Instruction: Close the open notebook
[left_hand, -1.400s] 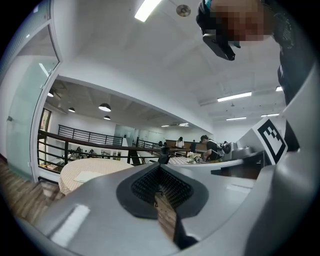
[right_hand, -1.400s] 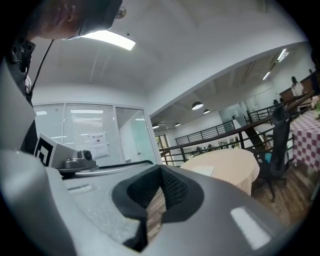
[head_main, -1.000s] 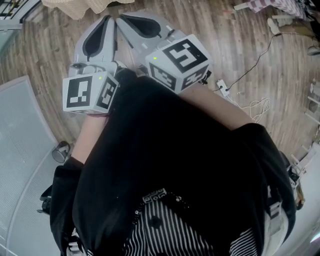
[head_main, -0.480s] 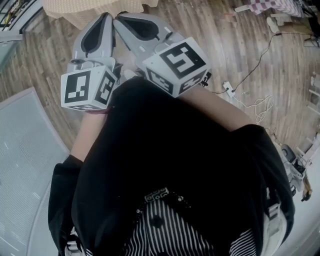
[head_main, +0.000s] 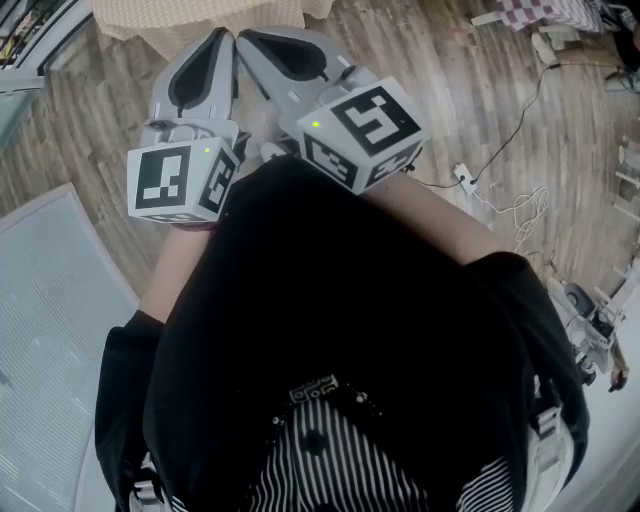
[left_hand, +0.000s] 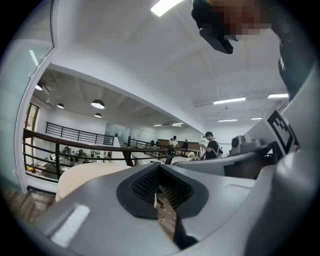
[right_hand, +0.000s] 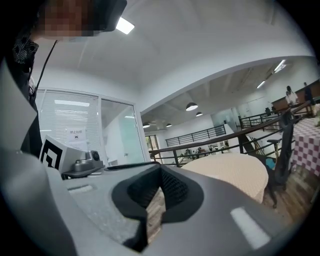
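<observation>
A: Left gripper (head_main: 222, 36) and right gripper (head_main: 246, 38) — both pinched together with nothing between the jaws, side by side above the wood floor (head_main: 480, 90)
B: And the notebook?
A: In no view — perhaps on the cloth-covered bench (head_main: 190, 12) ahead. I'd judge this the approach; next, reach it and fold it shut
B: Any writing?
A: A sign (right_hand: 75, 135) on the glass, too small to read

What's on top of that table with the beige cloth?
Only the beige cloth shows, seen almost edge-on; nothing visibly sticks up from it. Anything lying flat there is hidden, and the head view catches just its hanging edge.
</observation>
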